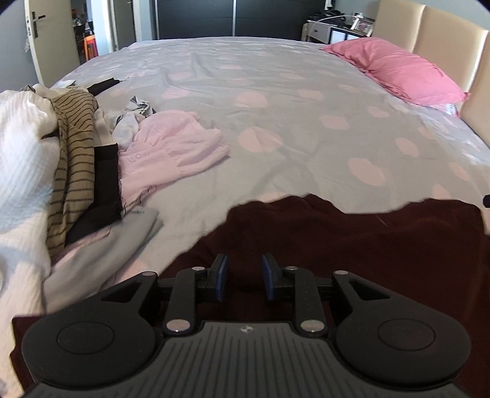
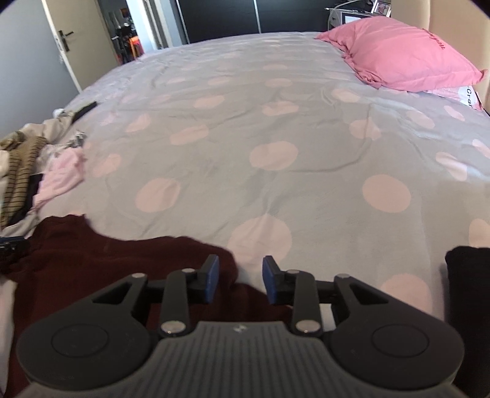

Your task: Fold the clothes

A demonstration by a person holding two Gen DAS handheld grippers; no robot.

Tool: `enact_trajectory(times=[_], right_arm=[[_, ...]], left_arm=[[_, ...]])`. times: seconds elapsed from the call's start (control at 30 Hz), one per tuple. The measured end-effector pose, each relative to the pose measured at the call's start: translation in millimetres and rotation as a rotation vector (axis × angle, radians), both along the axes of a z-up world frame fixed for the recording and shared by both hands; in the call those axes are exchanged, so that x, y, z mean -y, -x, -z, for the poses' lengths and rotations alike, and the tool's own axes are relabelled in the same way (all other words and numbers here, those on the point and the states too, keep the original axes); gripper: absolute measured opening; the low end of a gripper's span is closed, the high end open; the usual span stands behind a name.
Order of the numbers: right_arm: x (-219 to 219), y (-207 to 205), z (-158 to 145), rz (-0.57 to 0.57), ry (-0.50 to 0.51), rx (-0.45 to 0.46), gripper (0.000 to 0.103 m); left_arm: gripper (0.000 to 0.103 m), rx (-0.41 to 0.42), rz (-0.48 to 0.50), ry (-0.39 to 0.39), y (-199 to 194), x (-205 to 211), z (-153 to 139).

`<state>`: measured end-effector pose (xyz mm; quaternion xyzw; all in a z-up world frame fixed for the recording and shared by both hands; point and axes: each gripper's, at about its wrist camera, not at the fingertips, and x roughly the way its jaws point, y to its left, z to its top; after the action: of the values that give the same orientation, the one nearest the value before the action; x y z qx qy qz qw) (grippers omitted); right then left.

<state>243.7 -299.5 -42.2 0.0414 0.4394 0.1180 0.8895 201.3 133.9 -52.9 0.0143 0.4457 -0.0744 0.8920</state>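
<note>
I hold my left gripper (image 1: 243, 275) low over the dark red garment (image 1: 352, 238), pointing forward across the bed (image 1: 275, 122). Its two blue pads (image 1: 222, 275) stand apart with a gap between them, so it is released and holds nothing. The dark red cloth lies right under it and fills the near part of my left view, with a wavy far edge.

My right gripper (image 2: 240, 280) is also low and level, pointing the same way. Its pads (image 2: 211, 278) are spread apart too, and nothing is pinched between them. It sits over the right edge of the dark red garment (image 2: 107, 263): the left pad is above the cloth and the right pad is above the bedcover. At the left edge of this view I can just see a bit of my other gripper, next to the red cloth.

The garment lies flat on the near side of the bed, on the grey cover with big pink dots. To the left of it is a pile of clothes (image 1: 79, 147), with a tan striped top (image 1: 76, 131), a light pink top (image 1: 174, 144), something black, and white things. A white blanket (image 1: 21, 147) lies further left. A pink pillow (image 1: 401, 73) rests at the far right by the cream headboard (image 1: 441, 33). A dark thing (image 2: 468, 287) shows at the right edge of my right view; I cannot tell what it is. Beyond the bed there is a door (image 1: 52, 39) and a dark wardrobe (image 1: 232, 16).
</note>
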Motion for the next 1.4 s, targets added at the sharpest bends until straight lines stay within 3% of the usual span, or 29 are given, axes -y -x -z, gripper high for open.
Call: enact_trajectory(times=[0.2,0.4,0.6,0.77,0.83,1.03,1.1,1.17,1.23,1.4], right_arm=[[-6,62,-2,-0.080,-0.018,-0.049,0.038],[-24,135,13,-0.184,0.005,-0.119,0.035],[-30,196,39,-0.277,-0.010,-0.265,0.033],[-30,238,53,-0.256,-0.087,-0.395,0.031],[-35,252,59,-0.236,-0.107,-0.433,0.031],[-70,279,80,-0.213,-0.117,-0.515,0.021],[-83,286,83,-0.241,-0.094,-0.523,0.005],[-94,291,84,-0.273,-0.038,-0.514,0.002],[-96,291,78,-0.279,-0.010,-0.494,0.000],[-81,289,47,-0.266,0.029,-0.449,0.000]], left_arm=[[0.023,-0.059,0.054,0.029,58,-5,-9],[0.023,-0.169,0.072,-0.003,123,-15,3],[0.023,-0.337,0.031,0.072,181,-28,12],[0.023,-0.408,0.032,0.114,202,-26,20],[0.023,-0.419,0.042,0.141,204,-22,22],[0.022,-0.459,0.051,0.075,200,-13,38],[0.018,-0.456,0.059,0.070,200,-11,37],[0.010,-0.438,0.074,0.055,202,-8,33],[0.004,-0.413,0.091,0.049,203,-6,27],[0.003,-0.376,0.109,0.112,207,-12,-5]])
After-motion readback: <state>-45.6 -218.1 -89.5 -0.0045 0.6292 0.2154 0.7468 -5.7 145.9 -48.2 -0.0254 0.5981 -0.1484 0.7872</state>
